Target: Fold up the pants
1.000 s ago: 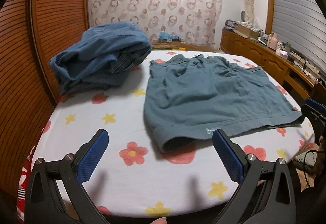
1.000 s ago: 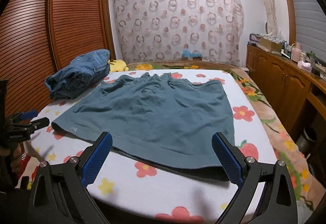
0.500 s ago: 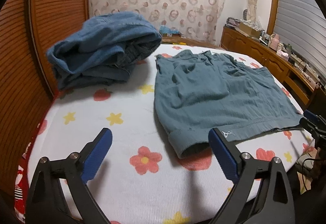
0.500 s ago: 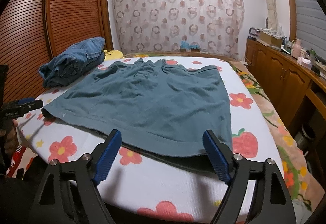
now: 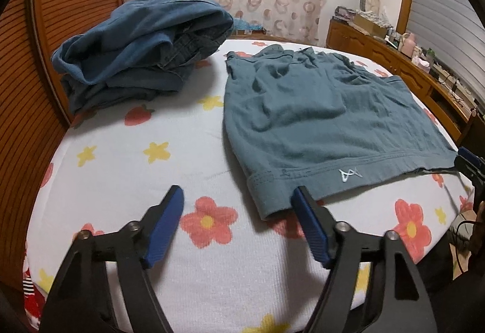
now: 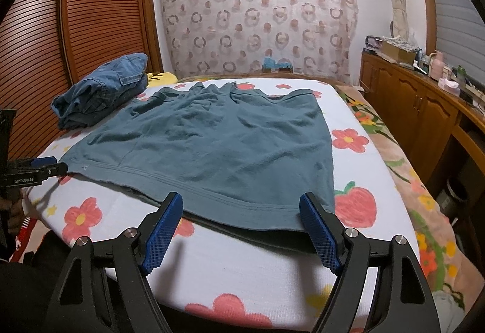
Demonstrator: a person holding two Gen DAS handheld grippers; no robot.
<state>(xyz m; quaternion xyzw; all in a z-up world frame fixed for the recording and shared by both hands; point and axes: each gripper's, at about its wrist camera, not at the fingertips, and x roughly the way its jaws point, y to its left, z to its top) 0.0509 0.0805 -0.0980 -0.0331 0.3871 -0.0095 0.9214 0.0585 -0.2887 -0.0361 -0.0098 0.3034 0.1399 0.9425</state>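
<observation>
Teal pants point(image 5: 318, 121) lie spread flat on the flowered bed sheet point(image 5: 136, 169), with the hem toward me. My left gripper point(image 5: 238, 195) hovers low at the pants' near left corner. Its jaws are closing, and the corner of the hem lies just inside the right finger point(image 5: 306, 214) without being pinched. In the right wrist view the pants point(image 6: 218, 145) fill the middle of the bed. My right gripper point(image 6: 241, 201) is open over the near right stretch of the hem, with the cloth edge between its fingers but not pressed. The left gripper point(image 6: 45, 166) shows at the far left corner.
A pile of folded denim point(image 5: 142, 51) sits at the back left of the bed beside a slatted wooden wardrobe point(image 6: 36, 45). A wooden sideboard point(image 6: 418, 102) with clutter runs along the right wall. The right gripper's tip point(image 5: 468, 160) shows at the bed's right edge.
My left gripper has moved forward and down to the pants' near left corner, and its jaws have narrowed. The right gripper's jaws have narrowed a little and it has stayed where it was.
</observation>
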